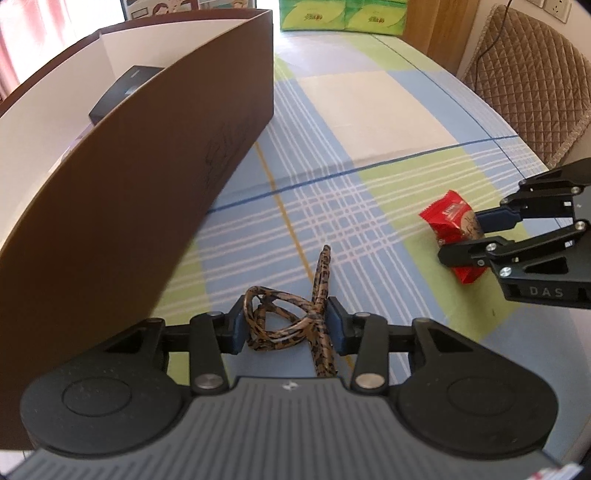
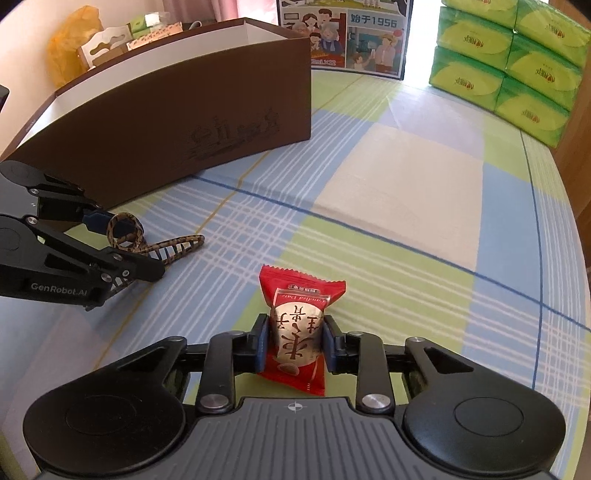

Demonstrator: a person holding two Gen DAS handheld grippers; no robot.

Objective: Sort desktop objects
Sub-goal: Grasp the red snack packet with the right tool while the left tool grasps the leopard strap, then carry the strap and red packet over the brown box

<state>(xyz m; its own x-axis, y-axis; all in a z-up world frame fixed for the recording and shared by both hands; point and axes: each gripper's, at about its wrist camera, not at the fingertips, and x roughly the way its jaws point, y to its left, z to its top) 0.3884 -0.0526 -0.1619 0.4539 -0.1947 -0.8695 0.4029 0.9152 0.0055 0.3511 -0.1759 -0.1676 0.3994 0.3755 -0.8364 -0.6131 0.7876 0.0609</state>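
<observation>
My left gripper is shut on a leopard-print hair clip that rests low over the checked tablecloth, beside the brown box. The clip also shows in the right wrist view, between the left gripper's fingers. My right gripper is shut on a red snack packet that lies on the cloth. The packet also shows in the left wrist view, held by the right gripper.
The open brown box has white inner walls and holds a black case. Green tissue packs are stacked at the far right. A picture board stands behind the table. A quilted chair stands at the right.
</observation>
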